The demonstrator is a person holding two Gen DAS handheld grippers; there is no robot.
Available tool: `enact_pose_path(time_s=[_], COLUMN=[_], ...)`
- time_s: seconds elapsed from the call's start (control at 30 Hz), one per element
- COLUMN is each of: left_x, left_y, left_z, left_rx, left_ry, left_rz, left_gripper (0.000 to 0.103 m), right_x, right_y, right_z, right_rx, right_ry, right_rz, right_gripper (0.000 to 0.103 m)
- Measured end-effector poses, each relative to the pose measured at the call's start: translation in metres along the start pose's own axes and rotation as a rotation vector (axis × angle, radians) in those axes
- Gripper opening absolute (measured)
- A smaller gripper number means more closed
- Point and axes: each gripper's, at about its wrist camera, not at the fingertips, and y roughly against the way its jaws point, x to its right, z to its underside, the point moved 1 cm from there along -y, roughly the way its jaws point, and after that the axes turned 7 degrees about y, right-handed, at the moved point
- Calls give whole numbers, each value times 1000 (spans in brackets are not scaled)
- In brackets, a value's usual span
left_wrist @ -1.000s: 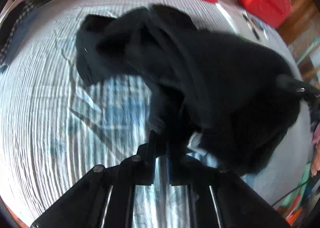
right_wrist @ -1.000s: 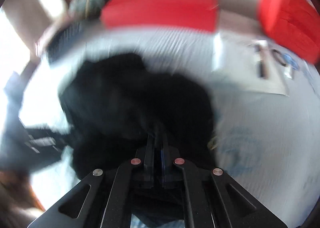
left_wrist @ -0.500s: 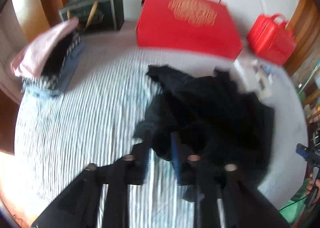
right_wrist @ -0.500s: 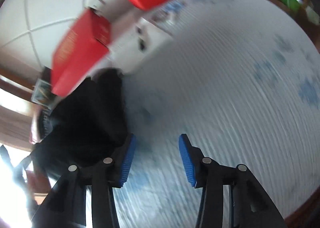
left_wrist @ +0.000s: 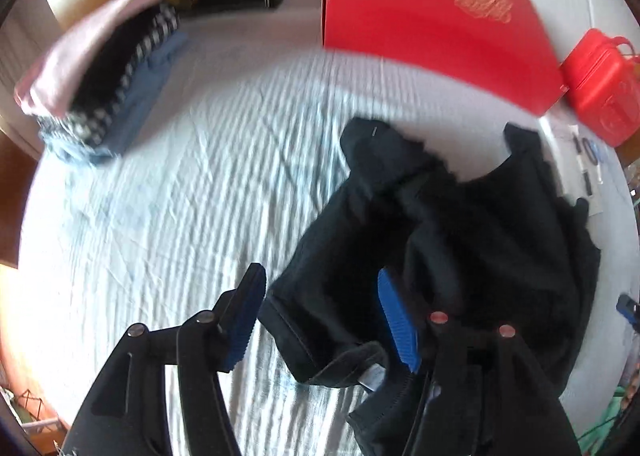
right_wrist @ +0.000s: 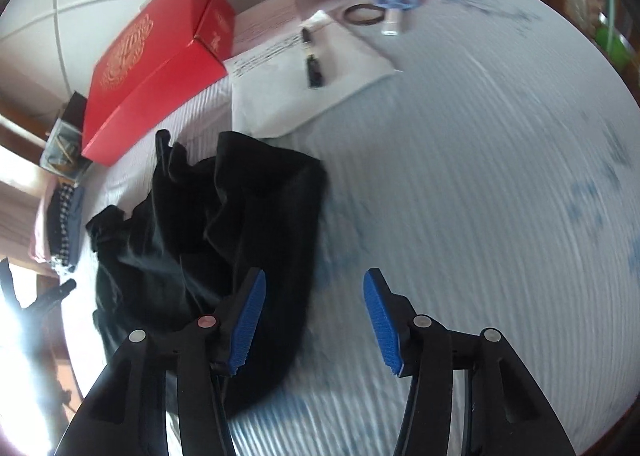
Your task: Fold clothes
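my left claw (left_wrist: pixel 320 320) is spreading, its jaws opening as i look down, and the blue pads (left_wrist: pixel 396 320) are not pressing on anything. a cuffed edge of the black garment (left_wrist: pixel 472 240) is lying between them on the bed (left_wrist: pixel 168 216), but the fabric is loose and sitting nearer the right-hand pad than the other, and i cannot tell whether it is brushing that pad. my right claw (right_wrist: pixel 314 324) is also opening, its jaws standing well apart with only bare striped sheet between them; the garment's edge is passing behind the left-hand finger in that view, not caught by it. the black garment is lying crumpled in a heap on the white sheet with faint blue print, toward the middle of the bed. at the head of the bed a red box (left_wrist: pixel 436 24) with gold print is standing, with a red plastic case (left_wrist: pixel 604 96) just beside it. a stack of folded clothes (left_wrist: pixel 100 72), pink on top with checked and blue layers under it, is sitting at the bed's far corner, well apart from the garment. a white sheet of paper (right_wrist: pixel 304 80) with a small dark object on it is lying near the garment's far edge.
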Motion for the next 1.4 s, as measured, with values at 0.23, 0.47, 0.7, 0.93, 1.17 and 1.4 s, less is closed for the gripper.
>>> enact_pose_path(time_s=[0.23, 0.47, 0.7, 0.93, 1.17, 1.4], left_x=[-15, 1, -13, 8, -5, 0], left_y=[-46, -44, 27, -10, -8, -36], left_z=[14, 15, -7, 27, 25, 1], left_rx=[-79, -45, 93, -95, -37, -30], left_ry=[51, -44, -95, -187, -116, -31], left_rz=[-36, -6, 16, 64, 50, 15], left_gripper=[58, 11, 11, 15, 60, 62], right_x=[-18, -51, 12, 81, 75, 17], right_y=[-52, -74, 42, 58, 58, 32], right_z=[-39, -42, 12, 121, 118, 4], right_rx=[-37, -49, 127, -64, -51, 78], right_ry=[60, 229, 30, -157, -110, 108], right_rz=[156, 220, 211, 238, 267, 128], right_gripper=[61, 6, 6, 8, 50, 80])
